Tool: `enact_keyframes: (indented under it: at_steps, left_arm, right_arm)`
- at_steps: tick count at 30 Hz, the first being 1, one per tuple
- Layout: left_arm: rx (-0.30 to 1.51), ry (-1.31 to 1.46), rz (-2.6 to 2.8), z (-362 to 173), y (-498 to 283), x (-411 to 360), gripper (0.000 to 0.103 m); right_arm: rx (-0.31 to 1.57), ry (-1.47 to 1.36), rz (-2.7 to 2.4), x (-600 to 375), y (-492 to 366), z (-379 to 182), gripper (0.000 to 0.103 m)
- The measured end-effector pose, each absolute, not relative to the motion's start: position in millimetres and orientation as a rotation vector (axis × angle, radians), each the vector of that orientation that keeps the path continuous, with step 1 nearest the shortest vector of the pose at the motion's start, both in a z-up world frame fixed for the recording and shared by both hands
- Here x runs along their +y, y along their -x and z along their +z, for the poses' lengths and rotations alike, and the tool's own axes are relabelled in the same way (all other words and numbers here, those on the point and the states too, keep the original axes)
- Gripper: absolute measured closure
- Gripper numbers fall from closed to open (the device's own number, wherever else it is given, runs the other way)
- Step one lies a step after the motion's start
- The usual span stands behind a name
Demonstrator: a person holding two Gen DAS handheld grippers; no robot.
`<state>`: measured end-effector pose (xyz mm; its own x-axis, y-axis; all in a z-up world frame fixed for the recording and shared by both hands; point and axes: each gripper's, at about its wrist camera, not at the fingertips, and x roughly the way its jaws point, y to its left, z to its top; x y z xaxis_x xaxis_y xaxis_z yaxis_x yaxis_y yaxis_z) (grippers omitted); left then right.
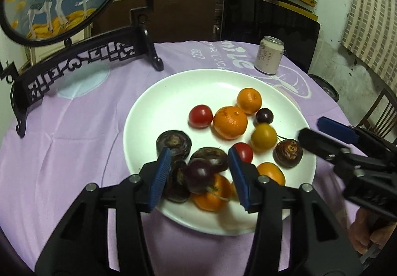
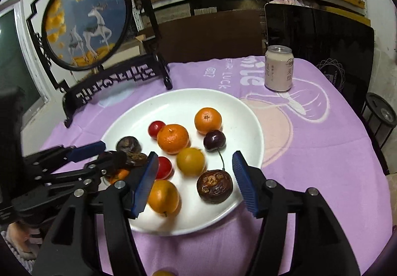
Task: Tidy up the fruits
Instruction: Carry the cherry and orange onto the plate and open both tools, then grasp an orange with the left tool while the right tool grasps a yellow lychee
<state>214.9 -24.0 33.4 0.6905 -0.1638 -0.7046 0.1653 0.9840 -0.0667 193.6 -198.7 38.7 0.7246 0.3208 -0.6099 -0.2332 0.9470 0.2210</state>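
Fruit sits gathered on the white plate (image 2: 250, 112) atop the purple tablecloth (image 2: 322, 152): we note two mandarins (image 2: 173, 138), red cherry tomatoes (image 2: 156, 128), a dark cherry (image 2: 214, 140) and brown water chestnuts (image 2: 215, 186). Left gripper (image 1: 199, 174) and right gripper (image 2: 196, 181) both hover over the plate with jaws parted, gripping nothing. A pink can (image 2: 278, 71) stands behind.
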Motion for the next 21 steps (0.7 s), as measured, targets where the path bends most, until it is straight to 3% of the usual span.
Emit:
enact_keyframes:
  at_steps: [3,7,13,21]
  left_arm:
    - [0.781,-0.020,-0.167,37,-204,-21,0.052]
    - [0.765,-0.029,-0.154,39,-178,-13,0.040]
    - [0.795,-0.070,-0.184,26,-123,-7,0.037]
    - [0.789,-0.130,-0.265,12,-62,-21,0.033]
  right_arm:
    - [0.684,-0.134,0.304,-205,-181,45,0.041]
    - [0.671,-0.160,0.292,-217,-160,49,0.040]
    - [0.682,-0.182,0.288,-226,-130,42,0.031]
    - [0.700,-0.164,0.285,-227,-107,37,0.030]
